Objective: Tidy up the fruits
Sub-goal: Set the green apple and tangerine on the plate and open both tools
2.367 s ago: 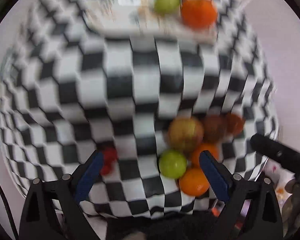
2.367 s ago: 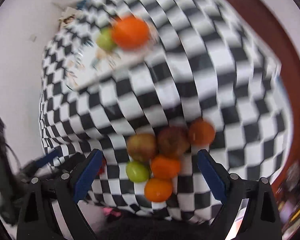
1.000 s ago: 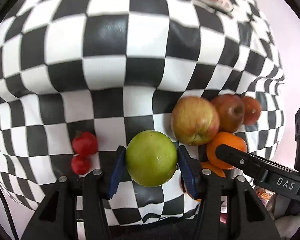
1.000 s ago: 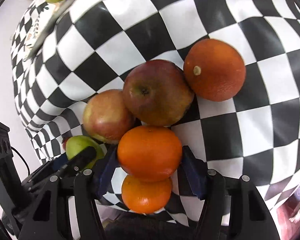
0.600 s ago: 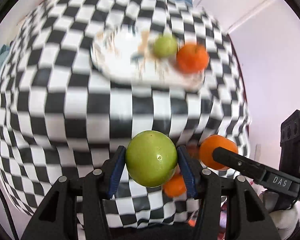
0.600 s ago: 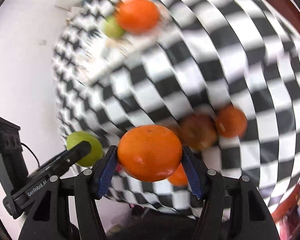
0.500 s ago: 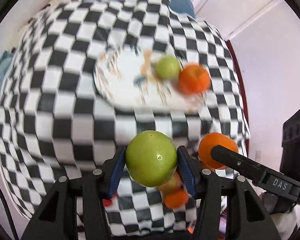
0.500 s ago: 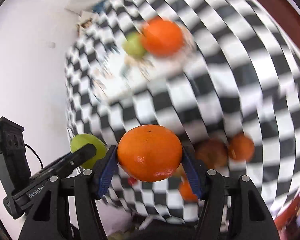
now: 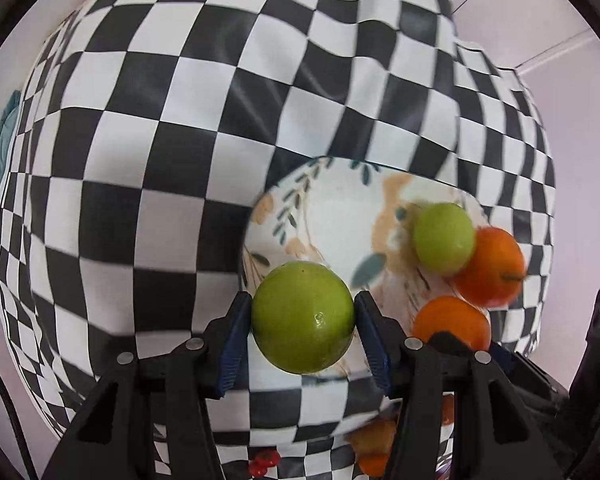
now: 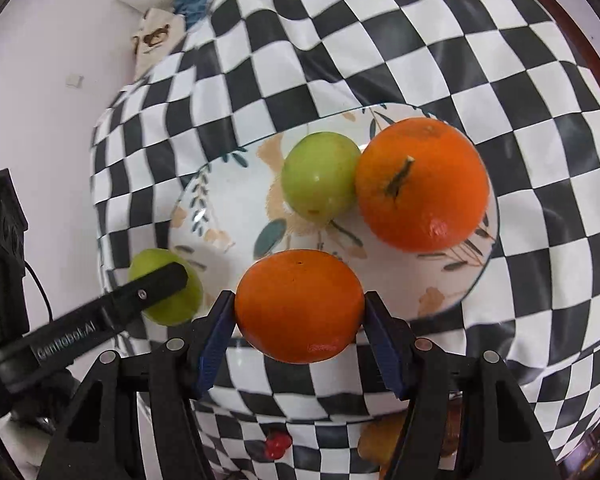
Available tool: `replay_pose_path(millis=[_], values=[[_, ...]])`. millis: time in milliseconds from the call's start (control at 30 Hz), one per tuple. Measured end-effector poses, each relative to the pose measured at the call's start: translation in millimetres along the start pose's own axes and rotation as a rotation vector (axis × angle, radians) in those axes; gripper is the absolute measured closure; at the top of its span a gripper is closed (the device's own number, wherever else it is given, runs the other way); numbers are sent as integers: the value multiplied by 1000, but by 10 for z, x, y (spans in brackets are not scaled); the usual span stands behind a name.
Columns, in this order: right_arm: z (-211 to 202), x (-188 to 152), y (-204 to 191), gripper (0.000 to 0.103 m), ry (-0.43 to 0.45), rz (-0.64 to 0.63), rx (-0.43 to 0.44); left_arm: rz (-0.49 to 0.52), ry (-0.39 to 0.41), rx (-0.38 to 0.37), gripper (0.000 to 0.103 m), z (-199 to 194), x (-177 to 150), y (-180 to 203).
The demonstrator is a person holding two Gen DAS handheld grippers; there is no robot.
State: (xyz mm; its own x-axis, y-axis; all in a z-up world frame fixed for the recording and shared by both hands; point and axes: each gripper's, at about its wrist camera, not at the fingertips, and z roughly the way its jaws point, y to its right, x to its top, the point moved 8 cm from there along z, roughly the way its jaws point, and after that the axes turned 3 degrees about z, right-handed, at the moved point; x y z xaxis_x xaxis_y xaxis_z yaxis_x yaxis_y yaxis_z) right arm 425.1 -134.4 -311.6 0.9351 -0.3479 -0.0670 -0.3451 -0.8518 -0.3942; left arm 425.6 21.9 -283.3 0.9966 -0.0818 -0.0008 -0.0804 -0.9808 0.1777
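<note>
My left gripper (image 9: 303,330) is shut on a green apple (image 9: 303,316) and holds it over the near left rim of a white floral plate (image 9: 340,216). My right gripper (image 10: 300,320) is shut on an orange (image 10: 299,306) over the plate's near edge (image 10: 228,216). On the plate lie a smaller green apple (image 10: 320,176) and a large orange (image 10: 422,184), touching. The left gripper with its apple also shows in the right wrist view (image 10: 166,286). The right gripper's orange shows in the left wrist view (image 9: 452,318).
The plate stands on a black-and-white checkered cloth (image 9: 160,140). Below the grippers, red cherries (image 10: 276,446) and other fruit (image 9: 374,438) lie on the cloth near its front edge. A wall (image 10: 32,80) is at the left, a wooden rim (image 10: 580,40) at the right.
Both grippers have carried their fruit forward from above the pile to the plate, which is now much closer. Both grips are unchanged.
</note>
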Motion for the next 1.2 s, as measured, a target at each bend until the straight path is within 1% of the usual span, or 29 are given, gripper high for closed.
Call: replay_pose_path(millis=[167, 200, 233, 267, 300, 367, 433, 500, 633, 767, 867, 1000, 1133, 1200], values=[[118, 21, 87, 35, -33, 35, -25, -10, -31, 6, 53, 108, 70, -45], [146, 13, 106, 35, -53, 39, -33, -11, -37, 4, 52, 109, 71, -46], [159, 2, 111, 26, -68, 47, -17, -14, -41, -8, 48, 110, 79, -42], [175, 3, 99, 10, -68, 50, -12, -16, -31, -22, 35, 85, 92, -35], [145, 1, 96, 7, -63, 43, -17, -8, -16, -18, 21, 54, 116, -32], [54, -10, 74, 7, -51, 12, -31, 19, 21, 2, 14, -41, 156, -7], [-41, -29, 58, 7, -42, -23, -62, 33, 26, 7, 13, -94, 149, 23], [-135, -36, 79, 7, -11, -66, -131, 41, 30, 9, 13, -139, 111, 46], [-281, -15, 136, 7, 45, -125, -221, 63, 67, 50, 13, -239, -1, 69], [-379, -35, 202, 7, 76, -144, -244, 69, 103, 75, 13, -373, -207, 69], [-499, -86, 210, 7, 115, -176, -276, 72, 141, 97, 13, -480, -338, 80], [-711, -188, 208, 7, 159, -206, -289, 55, 181, 94, 13, -594, -498, 102], [-900, -339, 165, 7, 209, -234, -296, 59, 232, 94, 13, -797, -644, 150], [-1011, -421, 134, 7, 237, -252, -290, 65, 262, 107, 13, -927, -719, 177]])
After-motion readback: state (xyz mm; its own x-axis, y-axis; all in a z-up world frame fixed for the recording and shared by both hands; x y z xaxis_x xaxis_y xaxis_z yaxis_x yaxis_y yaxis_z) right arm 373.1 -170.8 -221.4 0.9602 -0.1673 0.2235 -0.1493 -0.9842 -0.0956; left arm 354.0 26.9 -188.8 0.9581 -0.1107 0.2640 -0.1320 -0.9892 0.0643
